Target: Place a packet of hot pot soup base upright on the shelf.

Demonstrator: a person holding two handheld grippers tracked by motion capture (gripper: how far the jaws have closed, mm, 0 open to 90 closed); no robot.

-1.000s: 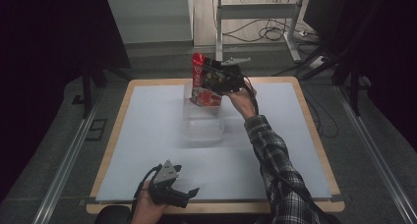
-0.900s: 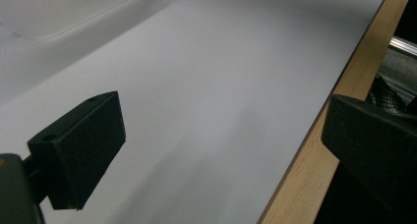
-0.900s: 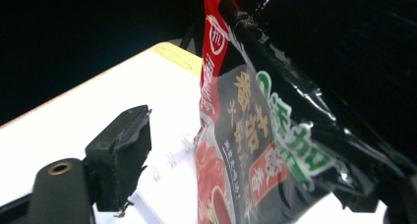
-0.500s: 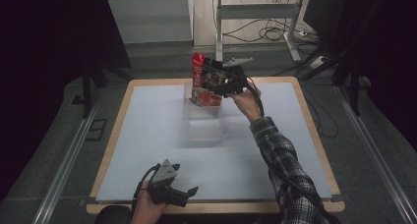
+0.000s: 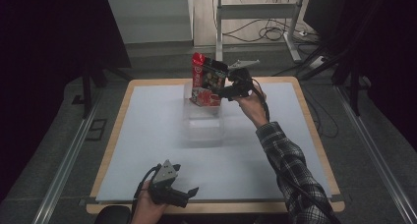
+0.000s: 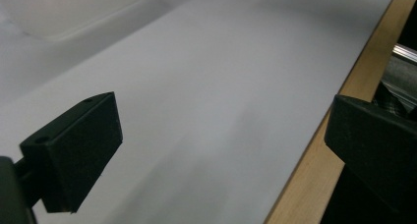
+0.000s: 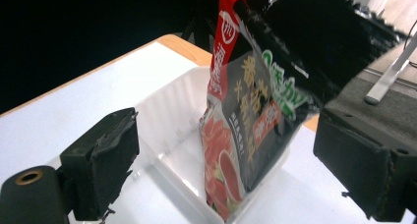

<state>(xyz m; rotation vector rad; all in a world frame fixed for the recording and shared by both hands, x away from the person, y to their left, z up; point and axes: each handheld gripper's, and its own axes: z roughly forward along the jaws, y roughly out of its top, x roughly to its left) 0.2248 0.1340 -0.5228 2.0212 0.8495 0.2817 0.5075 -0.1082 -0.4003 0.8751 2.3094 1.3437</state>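
Observation:
A red and black snack bag [image 5: 205, 82] stands upright in the far end of a clear plastic tray [image 5: 201, 133] at the far middle of the table. In the right gripper view the bag [image 7: 246, 126] leans in the tray [image 7: 172, 116] between the jaws, with a gap on each side. My right gripper [image 5: 224, 92] is just right of the bag and open; its jaws have just been opening. My left gripper [image 5: 189, 195] rests at the near edge, held in a hand. Its jaws [image 6: 221, 135] stand wide apart over the white sheet with nothing between them.
A white sheet [image 5: 147, 135] covers the table, with a wooden border [image 5: 314, 135] around it. Behind the far edge are desk legs and cables [image 5: 275, 35] on the floor. A metal rail [image 5: 69, 160] runs along the left side.
My right gripper has drawn back a little to the right and upward from the bag, and its jaws have spread. The bag stays standing in the tray. The left gripper has kept still.

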